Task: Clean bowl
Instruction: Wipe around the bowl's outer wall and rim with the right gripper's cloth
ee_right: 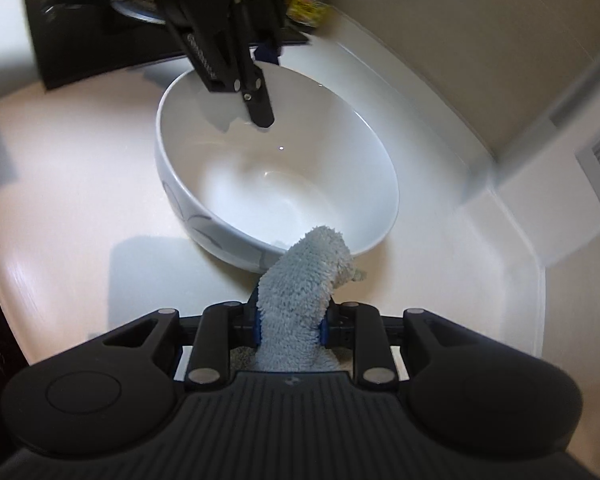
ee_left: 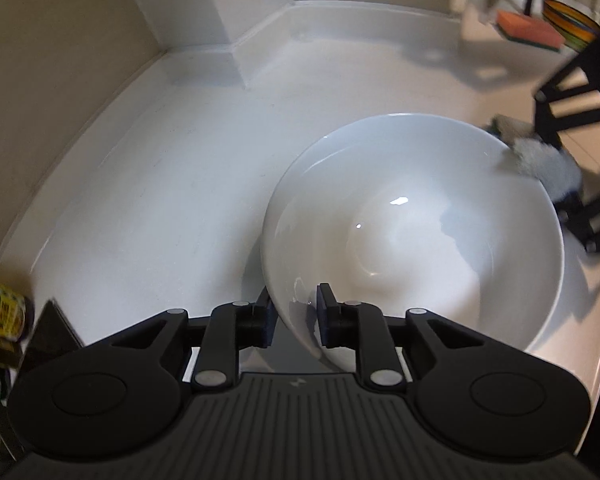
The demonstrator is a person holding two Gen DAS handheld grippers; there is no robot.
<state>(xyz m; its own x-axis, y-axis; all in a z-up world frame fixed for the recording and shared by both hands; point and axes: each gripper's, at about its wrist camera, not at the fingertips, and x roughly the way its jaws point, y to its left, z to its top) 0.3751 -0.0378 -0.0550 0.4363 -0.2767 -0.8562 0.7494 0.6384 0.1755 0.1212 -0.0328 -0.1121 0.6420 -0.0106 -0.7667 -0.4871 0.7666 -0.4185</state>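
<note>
- Left gripper (ee_left: 293, 314): clamped on the near rim of the bowl (ee_left: 412, 232), one finger inside the wall, one outside. Bowl sits straight ahead of it on the desk (ee_left: 160, 184), tipped a little.
- Right gripper (ee_right: 288, 326): closed on a folded cloth (ee_right: 306, 280), which sticks out forward; its tip touches the bowl's rim on the side nearest that gripper, not yet inside.
- Handling, my read: glazed ceramic, so heavy, rigid, chip-prone, and slick, with a wet-looking sheen near the left fingers. A rim pinch is the only practical hold; expect it to pivot or slide under wiping load, so press toward the clamp, not away from it.
- Cloth is soft terry, floppy past the fingers; only the stub near the pads gives real pressure.
- Desk: smooth glossy white, low friction, raised back edge and a wall corner beyond the left gripper.
- Further out: sponge (ee_left: 530, 32) and striped bowl (ee_left: 572, 26) far ahead-right of the left gripper; dark mat (ee_right: 100, 40) and cans (ee_right: 308, 4) beyond the bowl from the right gripper, blurred.
</note>
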